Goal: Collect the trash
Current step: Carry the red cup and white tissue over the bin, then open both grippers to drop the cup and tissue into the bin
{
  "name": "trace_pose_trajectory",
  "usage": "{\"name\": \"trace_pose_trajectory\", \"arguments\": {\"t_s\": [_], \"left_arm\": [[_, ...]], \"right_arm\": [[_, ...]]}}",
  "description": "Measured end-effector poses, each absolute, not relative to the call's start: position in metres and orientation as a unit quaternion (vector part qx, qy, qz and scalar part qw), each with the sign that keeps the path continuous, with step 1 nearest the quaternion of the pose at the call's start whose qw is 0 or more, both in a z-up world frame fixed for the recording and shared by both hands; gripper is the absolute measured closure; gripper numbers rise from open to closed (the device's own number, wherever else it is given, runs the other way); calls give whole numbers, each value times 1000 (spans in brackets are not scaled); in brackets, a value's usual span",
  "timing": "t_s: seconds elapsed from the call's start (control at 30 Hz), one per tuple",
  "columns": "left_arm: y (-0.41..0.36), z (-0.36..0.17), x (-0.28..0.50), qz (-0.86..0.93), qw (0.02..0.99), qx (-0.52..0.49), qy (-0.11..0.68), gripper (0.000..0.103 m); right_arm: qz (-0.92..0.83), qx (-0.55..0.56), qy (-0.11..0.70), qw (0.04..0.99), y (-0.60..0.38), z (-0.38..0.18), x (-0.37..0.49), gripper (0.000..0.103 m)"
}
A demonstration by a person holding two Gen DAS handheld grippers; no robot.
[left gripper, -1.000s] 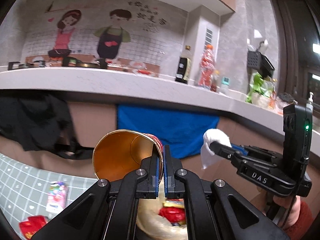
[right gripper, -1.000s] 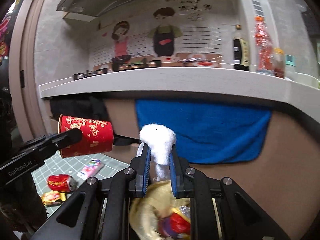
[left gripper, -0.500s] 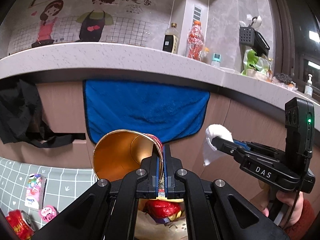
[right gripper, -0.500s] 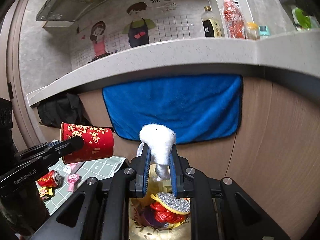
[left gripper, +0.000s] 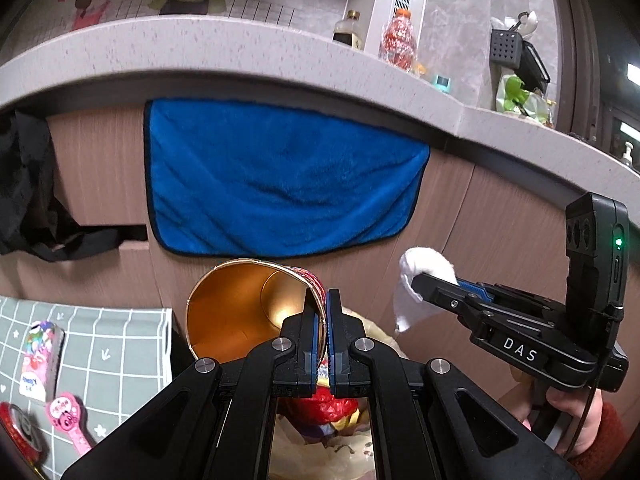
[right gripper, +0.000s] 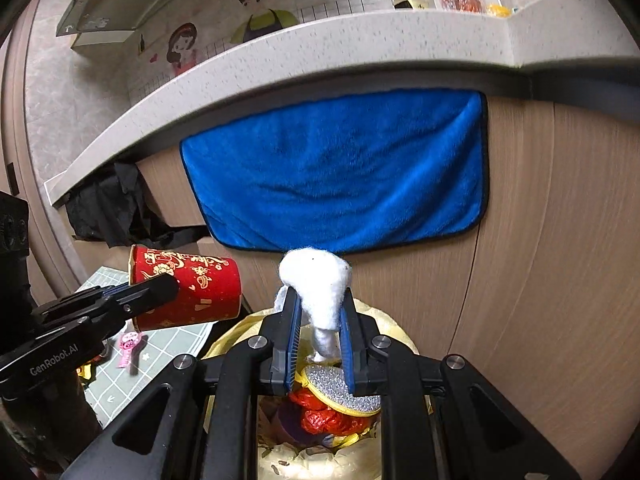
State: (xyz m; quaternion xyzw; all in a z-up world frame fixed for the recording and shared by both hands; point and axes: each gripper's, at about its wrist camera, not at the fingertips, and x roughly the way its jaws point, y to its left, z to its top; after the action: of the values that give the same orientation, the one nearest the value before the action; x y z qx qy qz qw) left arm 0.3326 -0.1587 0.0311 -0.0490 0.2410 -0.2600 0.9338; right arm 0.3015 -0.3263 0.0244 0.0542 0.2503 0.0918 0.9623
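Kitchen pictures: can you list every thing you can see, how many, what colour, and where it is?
paper cup: one, red with gold pattern, gold inside, lying sideways in the left gripper
tissue wad: one, white, pinched in the right gripper
trash bag: one, yellowish, open below both grippers, with red wrappers inside
towel: one, blue, hanging on the cabinet front under the counter
black cloth: one, hanging at the left
mat: one, grey-green with white grid, lower left
snack packet: one, colourful, on the mat
pink toy: one, on the mat
bottles: several, on the counter
left gripper: one, black, shut on the cup's rim
right gripper: one, black, shut on the tissue
hand: one, red sleeve, holding the right gripper
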Motion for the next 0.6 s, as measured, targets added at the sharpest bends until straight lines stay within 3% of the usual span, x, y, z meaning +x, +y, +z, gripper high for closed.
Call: {"name": "trace_pose_trajectory", "arguments": {"t_s": [0.3,0.4,0.43,0.47,0.6], "left_arm": [[-158,8,365,-295,908,-85,286,100],[-146,1,381,-326,881,-140,313,84],[-142,0,383,-325,879,-149,315,69],[-138,1,383,-325,879,-155,314,64],[-120,6,379,-298,889,-154,312,63]], "right_arm": [[95,73,264,957,-334,9,317,83],[115,98,273,950,-340,-2,325,75],[114,104,277,948,-341,-5,326,67],[111,108,279,948,-342,-9,327,64],[98,104,292,946,-340,-19,328,63]]}}
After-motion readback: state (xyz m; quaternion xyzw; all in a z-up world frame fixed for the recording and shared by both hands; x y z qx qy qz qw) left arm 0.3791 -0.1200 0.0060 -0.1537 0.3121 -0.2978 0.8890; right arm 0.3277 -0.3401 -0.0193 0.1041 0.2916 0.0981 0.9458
